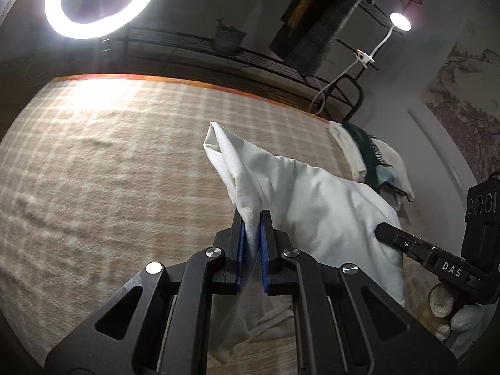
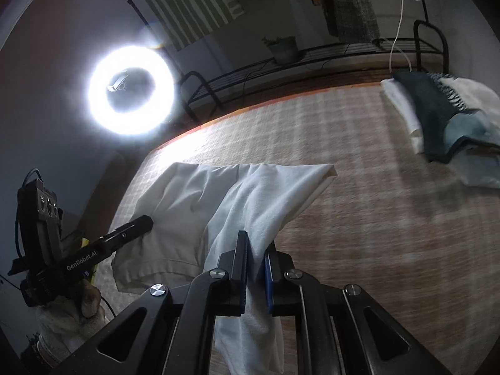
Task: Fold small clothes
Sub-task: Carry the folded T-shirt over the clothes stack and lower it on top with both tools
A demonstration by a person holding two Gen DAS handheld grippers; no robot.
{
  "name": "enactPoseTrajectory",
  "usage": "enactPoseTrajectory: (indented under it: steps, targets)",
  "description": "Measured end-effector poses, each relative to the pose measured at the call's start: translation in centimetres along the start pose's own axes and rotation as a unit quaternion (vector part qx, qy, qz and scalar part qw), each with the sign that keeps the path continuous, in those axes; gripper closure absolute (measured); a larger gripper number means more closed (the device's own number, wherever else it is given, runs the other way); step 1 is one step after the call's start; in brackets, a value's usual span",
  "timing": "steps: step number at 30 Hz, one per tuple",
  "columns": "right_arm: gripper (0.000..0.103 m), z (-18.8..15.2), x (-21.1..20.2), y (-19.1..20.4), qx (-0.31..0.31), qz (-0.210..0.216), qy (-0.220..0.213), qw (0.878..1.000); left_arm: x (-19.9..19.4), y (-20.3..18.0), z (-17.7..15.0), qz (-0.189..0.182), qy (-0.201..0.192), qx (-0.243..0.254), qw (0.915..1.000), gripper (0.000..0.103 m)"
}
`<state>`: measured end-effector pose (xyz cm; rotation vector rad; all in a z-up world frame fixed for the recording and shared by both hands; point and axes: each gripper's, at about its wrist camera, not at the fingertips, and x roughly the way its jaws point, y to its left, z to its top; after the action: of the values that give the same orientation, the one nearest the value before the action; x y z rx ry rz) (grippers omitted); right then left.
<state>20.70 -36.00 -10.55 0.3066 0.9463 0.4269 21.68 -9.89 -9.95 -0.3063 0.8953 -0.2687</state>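
A white garment (image 1: 312,200) hangs lifted above the checked beige tablecloth (image 1: 109,172). My left gripper (image 1: 252,218) is shut on one bunched edge of it, the cloth pinched between the blue pads. In the right wrist view the same white garment (image 2: 250,193) stretches across, and my right gripper (image 2: 257,243) is shut on another edge, with fabric trailing down between the fingers. Each view shows the other gripper at the side: the right gripper (image 1: 382,229) pokes into the cloth at the right edge, the left gripper (image 2: 147,220) at the left, both held by gloved hands.
A pile of folded clothes (image 2: 443,125), white, dark green and pale blue, lies at the far right of the table. A bright ring light (image 2: 131,89) stands behind the table, with a black metal rack (image 2: 312,56), a potted plant and a clip lamp (image 1: 400,22).
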Motion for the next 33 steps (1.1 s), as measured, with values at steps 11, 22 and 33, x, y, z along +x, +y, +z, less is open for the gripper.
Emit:
enactPoseTrajectory:
  steps: [11, 22, 33]
  targets:
    - [0.097, 2.8, -6.1, -6.7, -0.024, -0.049, -0.037, 0.998, 4.1, -9.4, 2.4, -0.041, -0.009, 0.041, 0.9982, 0.097]
    - [0.097, 8.3, -10.1, -14.4, -0.059, -0.121, -0.076, 0.988, 11.6, -20.3, 5.6, -0.063, -0.024, 0.094, 0.9933, 0.097]
    - [0.097, 15.0, -11.4, -23.3, -0.076, -0.184, -0.117, 0.973, 19.8, -28.7, 9.0, -0.065, -0.061, 0.118, 0.989, 0.097]
